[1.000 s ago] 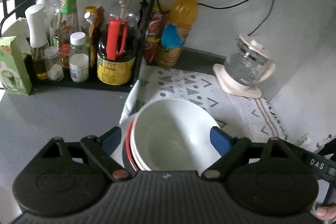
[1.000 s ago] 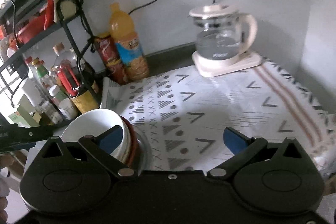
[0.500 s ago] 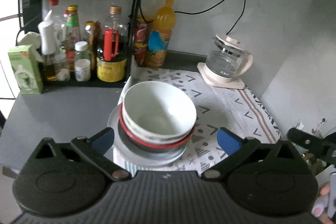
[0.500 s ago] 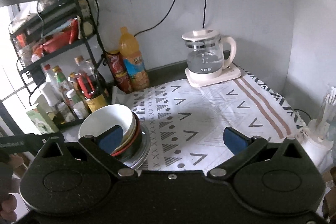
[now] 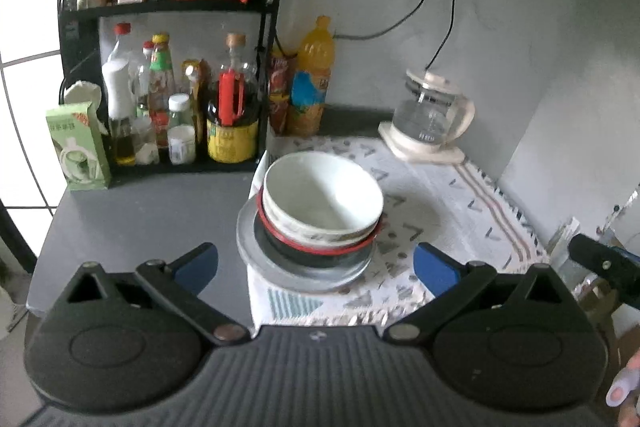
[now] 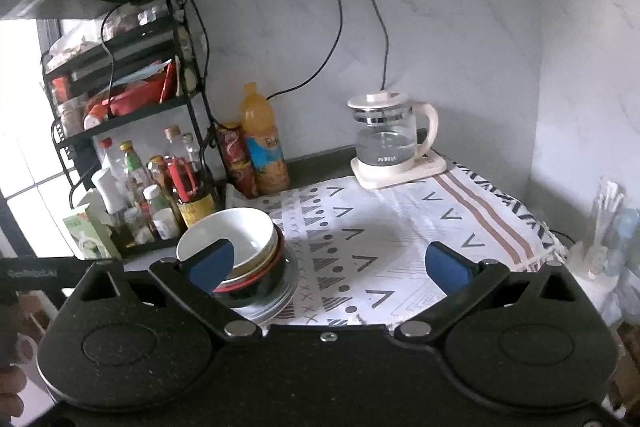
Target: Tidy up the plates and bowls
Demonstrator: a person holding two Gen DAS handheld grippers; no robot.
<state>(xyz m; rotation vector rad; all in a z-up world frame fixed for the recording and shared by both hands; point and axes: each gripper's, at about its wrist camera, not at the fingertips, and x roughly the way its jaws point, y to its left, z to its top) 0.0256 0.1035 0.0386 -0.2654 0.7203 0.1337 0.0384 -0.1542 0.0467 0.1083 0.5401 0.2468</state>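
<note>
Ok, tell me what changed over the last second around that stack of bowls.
Both grippers drew back and up from the stack of bowls. The left gripper, its jaws just opening, had the bowls between its fingers and now stands clear of them and empty. The right gripper stayed open and empty. The stack, plate and kettle kept their places.

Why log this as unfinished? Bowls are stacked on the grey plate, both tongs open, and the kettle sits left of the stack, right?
One slip: the kettle sits right of the stack of bowls, as the left wrist view shows. The grey plate and open tongs hold.
</note>
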